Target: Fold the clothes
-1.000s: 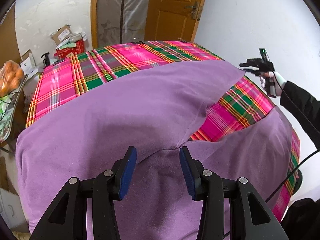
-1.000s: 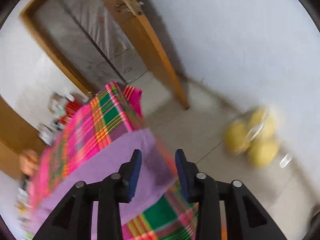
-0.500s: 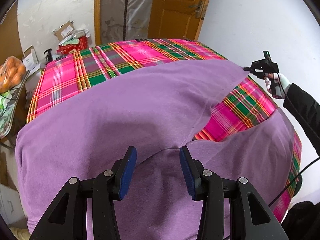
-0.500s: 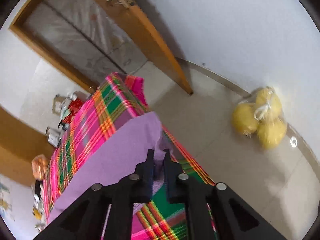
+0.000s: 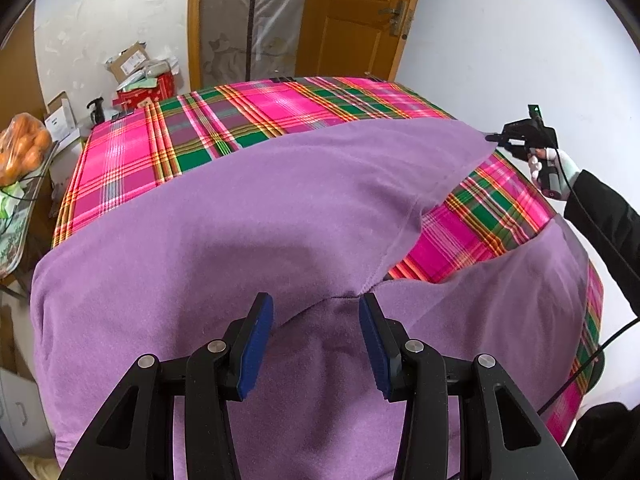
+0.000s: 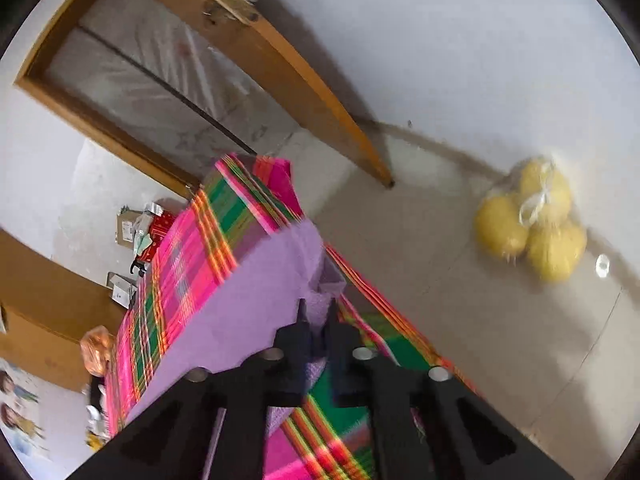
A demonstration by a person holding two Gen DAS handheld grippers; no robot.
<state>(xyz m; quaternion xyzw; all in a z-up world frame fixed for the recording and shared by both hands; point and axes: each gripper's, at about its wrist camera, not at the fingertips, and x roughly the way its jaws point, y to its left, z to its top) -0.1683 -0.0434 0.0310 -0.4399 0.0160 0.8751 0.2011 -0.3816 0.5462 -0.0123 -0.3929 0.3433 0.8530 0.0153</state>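
Note:
A purple garment (image 5: 240, 232) lies spread over a table with a pink and green plaid cloth (image 5: 280, 108). My left gripper (image 5: 316, 332) is open just above the garment near its crotch or underarm seam, holding nothing. My right gripper (image 6: 316, 312) is shut on the end of the garment's far leg or sleeve (image 6: 316, 264) at the table's right edge. In the left wrist view the right gripper (image 5: 496, 138) pinches that tip and pulls it taut.
A bag of yellow fruit (image 6: 532, 228) lies on the floor by the white wall. A wooden door (image 5: 352, 20) stands behind the table. Boxes (image 5: 140, 72) and a bag of oranges (image 5: 24, 152) sit at the left.
My right gripper went from open beside the garment's end to shut on it, and now holds it stretched. The left gripper stayed open in place.

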